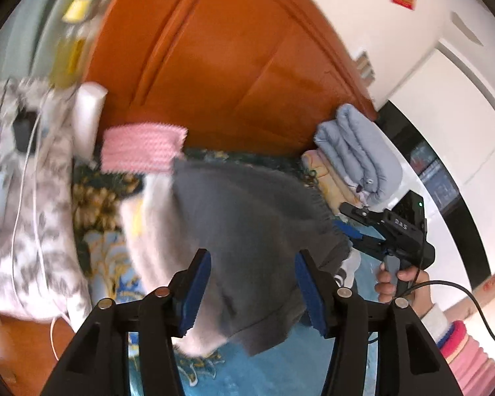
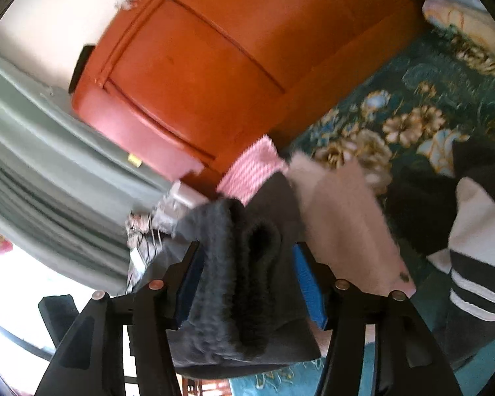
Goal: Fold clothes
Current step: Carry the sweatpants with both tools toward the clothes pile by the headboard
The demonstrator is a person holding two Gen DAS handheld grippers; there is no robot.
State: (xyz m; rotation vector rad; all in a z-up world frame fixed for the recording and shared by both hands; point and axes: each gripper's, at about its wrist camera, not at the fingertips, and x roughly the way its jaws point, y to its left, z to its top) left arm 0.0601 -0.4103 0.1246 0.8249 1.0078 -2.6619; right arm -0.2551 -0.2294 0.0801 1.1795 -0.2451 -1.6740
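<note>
R gripper (image 2: 247, 293) pinches grey garment (image 2: 244, 264); only L view shows L gripper (image 1: 252, 292) spread.

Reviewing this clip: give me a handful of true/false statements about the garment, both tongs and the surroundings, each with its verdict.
1. The left tongs stand open, with the grey and pale pink fleece garment between the pads. True.
2. The bedspread is plain white. False: the floral teal bedspread is patterned.
3. A folded light blue quilt lies on the bed near the orange wooden headboard. True.
4. The right tongs have nothing between them. False: grey fleece fills the gap.
5. The pink knitted cloth hangs from the left tongs. False: it lies by the headboard.
</note>
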